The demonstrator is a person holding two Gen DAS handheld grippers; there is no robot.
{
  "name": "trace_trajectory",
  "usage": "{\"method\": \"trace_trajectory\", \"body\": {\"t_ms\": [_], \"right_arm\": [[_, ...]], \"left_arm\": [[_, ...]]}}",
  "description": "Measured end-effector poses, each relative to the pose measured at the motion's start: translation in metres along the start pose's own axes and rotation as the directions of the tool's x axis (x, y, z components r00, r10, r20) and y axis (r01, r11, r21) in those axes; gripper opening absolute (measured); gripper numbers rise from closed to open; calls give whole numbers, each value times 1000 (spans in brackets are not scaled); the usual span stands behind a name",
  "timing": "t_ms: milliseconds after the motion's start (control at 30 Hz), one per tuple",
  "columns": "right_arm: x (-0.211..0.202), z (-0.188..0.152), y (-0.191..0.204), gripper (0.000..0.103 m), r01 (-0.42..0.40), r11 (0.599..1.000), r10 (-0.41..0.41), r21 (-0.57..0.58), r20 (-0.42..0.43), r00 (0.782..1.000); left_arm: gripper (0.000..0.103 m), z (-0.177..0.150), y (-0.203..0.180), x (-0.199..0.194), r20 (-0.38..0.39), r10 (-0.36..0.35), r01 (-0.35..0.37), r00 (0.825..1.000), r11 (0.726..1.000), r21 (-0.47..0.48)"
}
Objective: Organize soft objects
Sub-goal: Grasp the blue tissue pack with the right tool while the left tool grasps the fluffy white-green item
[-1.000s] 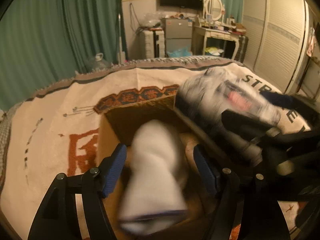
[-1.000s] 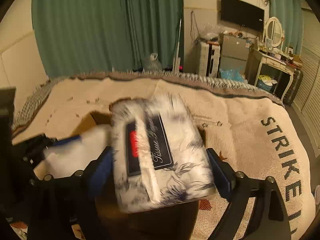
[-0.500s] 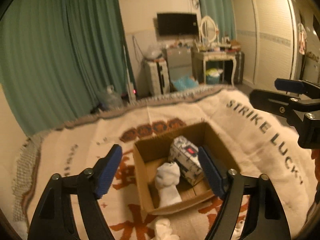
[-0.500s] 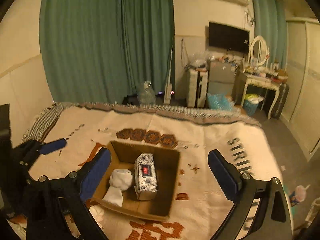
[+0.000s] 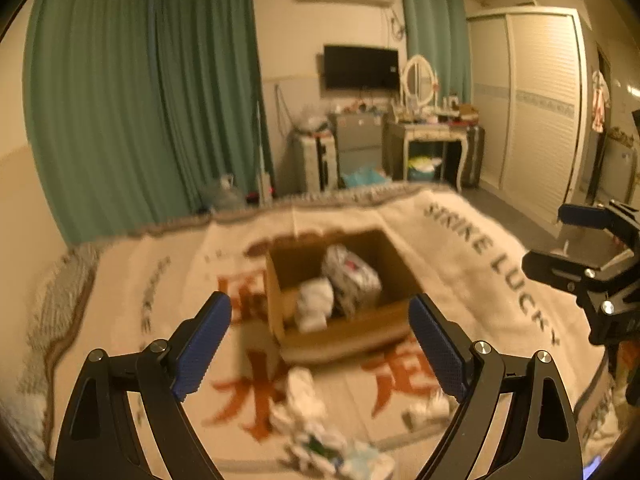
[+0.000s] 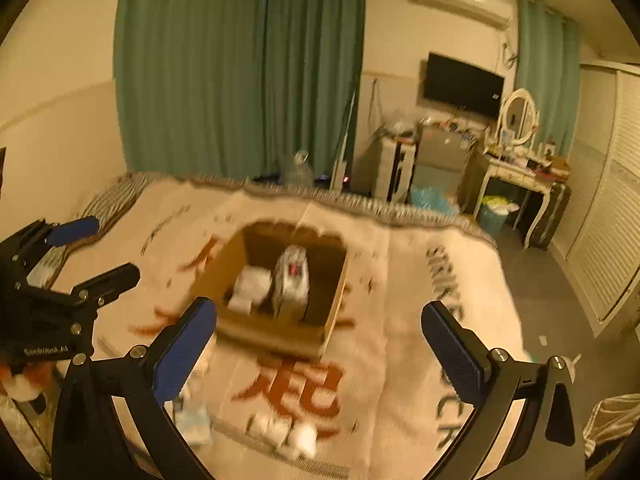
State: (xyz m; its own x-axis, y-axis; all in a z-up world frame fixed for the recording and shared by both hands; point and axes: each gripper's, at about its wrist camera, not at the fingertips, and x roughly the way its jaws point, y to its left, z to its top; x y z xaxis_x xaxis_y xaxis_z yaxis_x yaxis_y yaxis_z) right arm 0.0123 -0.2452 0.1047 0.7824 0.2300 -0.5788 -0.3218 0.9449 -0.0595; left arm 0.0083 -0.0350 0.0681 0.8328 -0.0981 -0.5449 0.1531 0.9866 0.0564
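One box (image 5: pixel 340 320) on my blanket (image 5: pixel 460 240), two things inside, white bundle (image 5: pixel 316 306) beside tissue pack (image 5: pixel 352 280), my left tongs (image 5: pixel 320 344) spread and empty, right tongs (image 6: pixel 320 344) opening, empty, loose whites (image 5: pixel 304 396) near the front edge, clearest in left view, open blanket around the box.

A home bedroom is showing itself: a bed blanket (image 5: pixel 460 248) lying near, green curtains (image 5: pixel 140 100), a wall television (image 5: pixel 361 67) and a mirrored dressing table (image 5: pixel 434 132) standing far.
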Motion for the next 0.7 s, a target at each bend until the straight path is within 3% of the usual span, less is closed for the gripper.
{"method": "trace_trajectory", "body": {"t_ms": [200,367,567,700], "right_arm": [[30,-62,30,103,-67,998,66,-15,-91,994],[70,-115,64,103,-126,992,124,3,-207,970],[118,-164,118,103,-212,975,179,-62,-341,923],[143,-187,142,99,-281,958,232,-61,-417,879]], "left_arm": [[91,-64,7,32,-113,41,-40,993,999,8],[90,-116,22,52,-210,76,-79,975,997,-8],[90,-162,31,59,-290,111,-101,951,994,48],[90,-173,41,62,-312,119,-107,943,993,56]]}}
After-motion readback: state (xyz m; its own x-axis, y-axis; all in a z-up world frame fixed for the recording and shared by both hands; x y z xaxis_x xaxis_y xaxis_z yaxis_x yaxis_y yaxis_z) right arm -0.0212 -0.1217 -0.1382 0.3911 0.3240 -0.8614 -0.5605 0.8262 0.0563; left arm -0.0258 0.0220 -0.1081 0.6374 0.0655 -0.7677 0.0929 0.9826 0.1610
